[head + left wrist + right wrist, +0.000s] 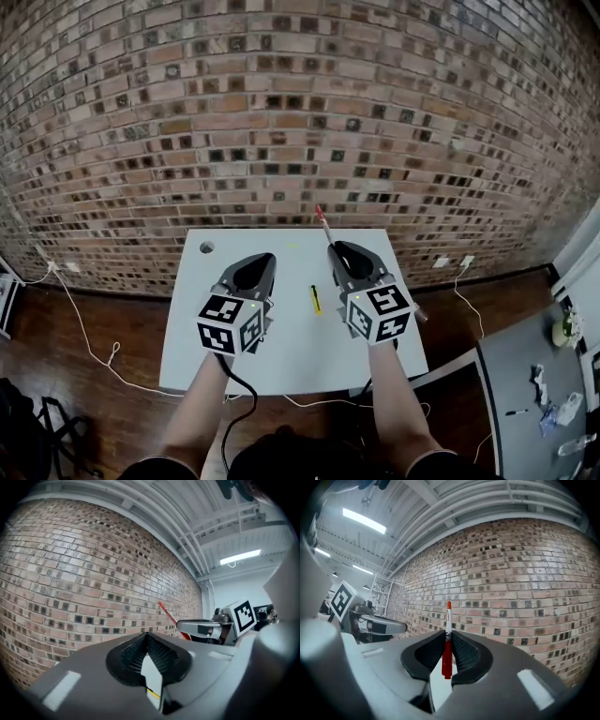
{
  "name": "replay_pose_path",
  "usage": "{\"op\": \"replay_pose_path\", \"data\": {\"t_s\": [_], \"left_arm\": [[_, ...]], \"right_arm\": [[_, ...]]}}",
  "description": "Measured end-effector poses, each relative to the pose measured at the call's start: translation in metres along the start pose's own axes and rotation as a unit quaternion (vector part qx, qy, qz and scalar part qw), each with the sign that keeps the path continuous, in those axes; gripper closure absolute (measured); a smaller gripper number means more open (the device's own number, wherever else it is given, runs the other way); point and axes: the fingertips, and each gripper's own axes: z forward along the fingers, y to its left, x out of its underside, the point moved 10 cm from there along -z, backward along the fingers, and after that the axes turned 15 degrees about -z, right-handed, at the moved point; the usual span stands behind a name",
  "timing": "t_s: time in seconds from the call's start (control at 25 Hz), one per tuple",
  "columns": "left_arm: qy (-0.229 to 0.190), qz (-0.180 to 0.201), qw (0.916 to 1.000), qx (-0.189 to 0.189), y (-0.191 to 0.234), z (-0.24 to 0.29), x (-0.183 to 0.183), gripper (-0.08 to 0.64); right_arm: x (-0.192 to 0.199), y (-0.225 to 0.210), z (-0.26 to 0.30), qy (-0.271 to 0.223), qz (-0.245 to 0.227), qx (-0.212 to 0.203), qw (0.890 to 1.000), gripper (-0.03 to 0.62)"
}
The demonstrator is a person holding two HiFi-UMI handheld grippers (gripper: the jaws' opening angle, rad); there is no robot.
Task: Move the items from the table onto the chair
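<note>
My right gripper [339, 248] [448, 632] is shut on a red pen [323, 225] [447, 639], which sticks out past the jaws toward the brick wall. It is held above the white table [281, 361]. A yellow and black pen [316, 299] lies on the table between the two grippers. My left gripper [262, 258] [146, 634] hovers over the table's left half, its jaws together with nothing between them. The right gripper [206, 629] and the red pen [166, 612] also show in the left gripper view. No chair is in view.
The table stands against a brick wall [300, 112] and has a round hole [207, 247] at its far left corner. Cables [89, 337] run over the wooden floor. A grey surface [525, 375] with small items stands at the right.
</note>
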Motion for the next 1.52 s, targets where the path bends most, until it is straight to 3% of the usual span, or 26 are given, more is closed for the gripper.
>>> {"op": "replay_pose_path", "data": {"t_s": [0.2,0.6,0.88,1.2,1.52], "left_arm": [[-0.005,0.005,0.9998,0.016,-0.016,-0.007,-0.005,0.548],[0.004,0.012,0.9981,0.06,-0.04,-0.001,0.003,0.548],[0.035,0.013,0.991,0.128,-0.071,0.029,0.023,0.548],[0.086,0.008,0.9638,0.252,-0.171,0.076,0.063,0.548],[0.131,0.014,0.9238,0.36,-0.307,0.108,0.116,0.548]], "right_arm": [[-0.016,0.001,-0.027,-0.019,-0.01,0.024,0.999,0.546],[-0.014,0.0,-0.065,-0.009,-0.02,0.066,0.998,0.546],[-0.003,-0.007,-0.109,0.014,-0.02,0.129,0.991,0.546],[0.012,-0.041,-0.226,0.056,-0.014,0.255,0.965,0.546],[0.038,-0.064,-0.375,0.098,0.002,0.375,0.922,0.546]]}}
